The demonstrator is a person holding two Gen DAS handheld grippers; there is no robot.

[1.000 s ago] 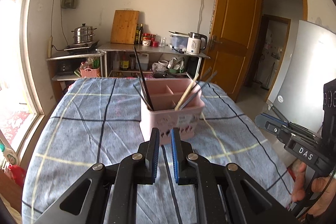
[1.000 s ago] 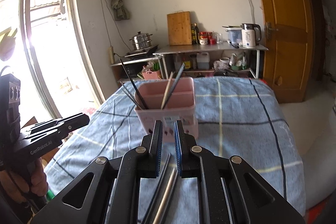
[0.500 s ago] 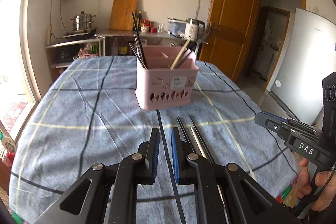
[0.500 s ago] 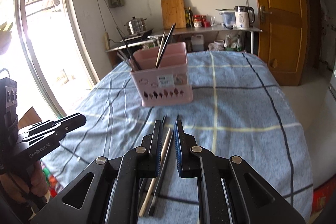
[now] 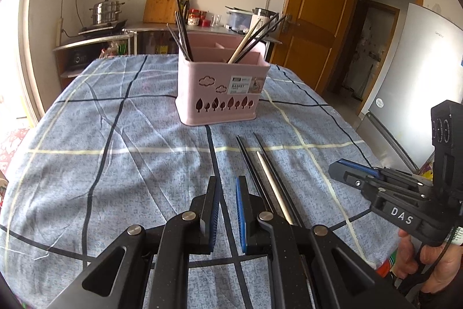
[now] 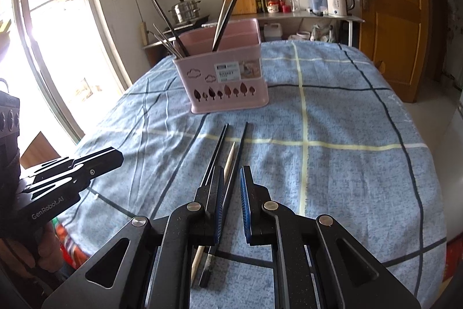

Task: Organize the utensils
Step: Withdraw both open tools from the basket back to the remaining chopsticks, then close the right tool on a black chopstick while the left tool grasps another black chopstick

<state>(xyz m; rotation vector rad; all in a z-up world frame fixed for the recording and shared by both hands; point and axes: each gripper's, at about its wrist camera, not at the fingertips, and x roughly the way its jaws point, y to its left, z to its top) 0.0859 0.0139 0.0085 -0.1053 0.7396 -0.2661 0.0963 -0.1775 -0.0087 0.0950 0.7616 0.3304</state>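
Here, loose chopsticks (image 6: 231, 161), pink basket (image 6: 228, 77), checked tablecloth (image 6: 332, 120)

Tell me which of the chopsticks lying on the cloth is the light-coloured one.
The pale chopstick lying between the two black chopsticks on the cloth; it alone is light, and shorter at the far end.

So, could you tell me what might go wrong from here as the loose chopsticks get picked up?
1. The three chopsticks lie close together on the cloth, so the right gripper, jaws slightly apart above them, may pinch two or roll one aside.
2. The pink basket already holds leaning chopsticks; a new one could knock them.
3. The wrinkled tablecloth may snag a fingertip.
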